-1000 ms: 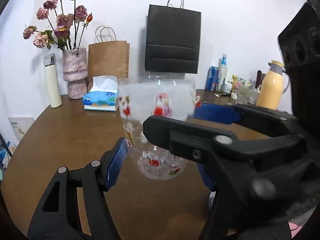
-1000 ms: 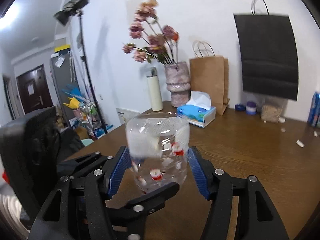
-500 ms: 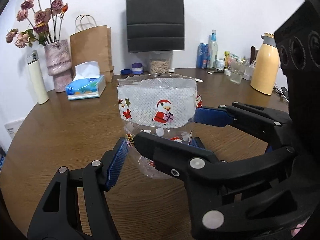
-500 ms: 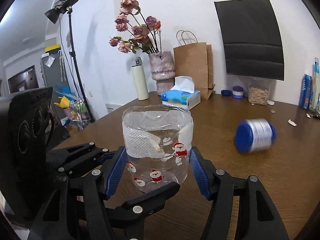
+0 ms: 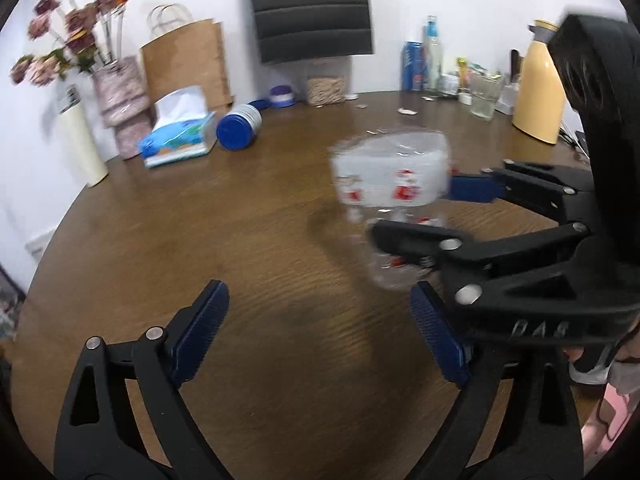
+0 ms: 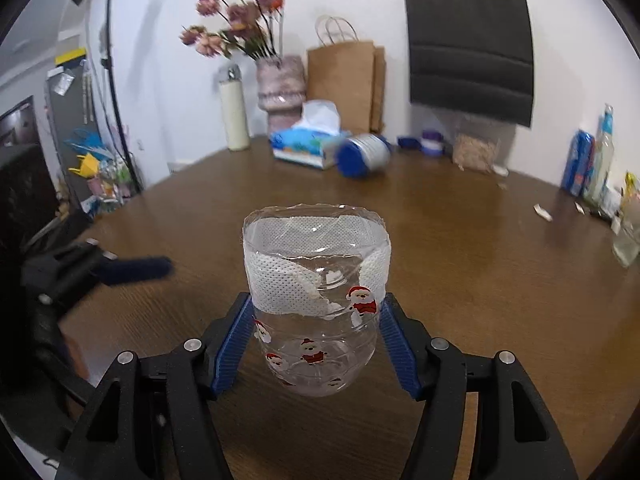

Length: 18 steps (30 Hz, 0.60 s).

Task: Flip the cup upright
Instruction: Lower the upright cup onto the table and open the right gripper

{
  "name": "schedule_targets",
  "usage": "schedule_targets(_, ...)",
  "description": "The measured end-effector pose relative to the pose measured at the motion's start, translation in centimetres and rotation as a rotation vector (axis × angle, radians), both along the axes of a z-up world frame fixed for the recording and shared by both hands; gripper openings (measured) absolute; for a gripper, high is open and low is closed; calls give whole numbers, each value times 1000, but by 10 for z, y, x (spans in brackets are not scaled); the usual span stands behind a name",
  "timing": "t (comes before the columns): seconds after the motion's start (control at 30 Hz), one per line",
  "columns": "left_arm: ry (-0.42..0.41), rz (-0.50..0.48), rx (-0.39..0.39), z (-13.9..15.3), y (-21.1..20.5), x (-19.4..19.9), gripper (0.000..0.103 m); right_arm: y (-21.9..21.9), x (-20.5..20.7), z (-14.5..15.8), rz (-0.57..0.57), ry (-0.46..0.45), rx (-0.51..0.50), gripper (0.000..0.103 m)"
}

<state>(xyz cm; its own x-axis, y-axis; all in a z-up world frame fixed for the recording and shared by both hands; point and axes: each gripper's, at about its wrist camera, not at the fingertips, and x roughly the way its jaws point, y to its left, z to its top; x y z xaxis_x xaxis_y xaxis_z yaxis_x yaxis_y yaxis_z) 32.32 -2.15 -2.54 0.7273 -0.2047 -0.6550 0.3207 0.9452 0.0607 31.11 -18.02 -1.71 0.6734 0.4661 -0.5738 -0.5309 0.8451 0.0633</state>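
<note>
The cup is clear plastic with Santa stickers and a white band near its open rim. It stands mouth up on the brown table. My right gripper is shut on its lower part, a blue pad on each side. In the left wrist view the cup is blurred at right centre, held by the right gripper. My left gripper is open and empty, off to the cup's left.
A blue-capped silver can lies on its side by the tissue box. A flower vase, cream flask, paper bags and bottles stand along the back. A yellow jug stands far right.
My left gripper has let go of the cup and pulled away to the left. The cup has stayed in my right gripper. The blue-capped can has rolled toward the tissue box.
</note>
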Motion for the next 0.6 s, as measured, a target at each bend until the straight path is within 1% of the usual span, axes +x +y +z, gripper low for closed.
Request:
schedule_targets(0.07, -6, 31, 0, 0, 6, -4, 91, -3, -1, -2, -10, 4, -5, 68)
schedule_targets(0.13, -19, 56, 6, 1, 9, -7, 91, -4, -4, -5, -24, -5, -34, 70)
schedule_targets(0.23, -35, 90, 6, 4, 12, -7, 91, -6, -7, -6, -35, -2, -47, 78)
schedule_targets(0.3, -49, 118, 0, 7, 15, -8, 94, -10, -9, -2, -38, -4, -31, 80)
schedule_targets(0.43, -80, 169, -16, 20, 23, -14, 94, -28, -19, 19, -42, -20, 44, 80)
schedule_targets(0.5, -104, 188, -29, 30, 29, -20, 94, -39, -26, 34, -50, -38, 75, 82)
schedule_targets(0.6, -145, 228, -34, 47, 39, -30, 97, -55, -37, 59, -70, -75, 85, 83)
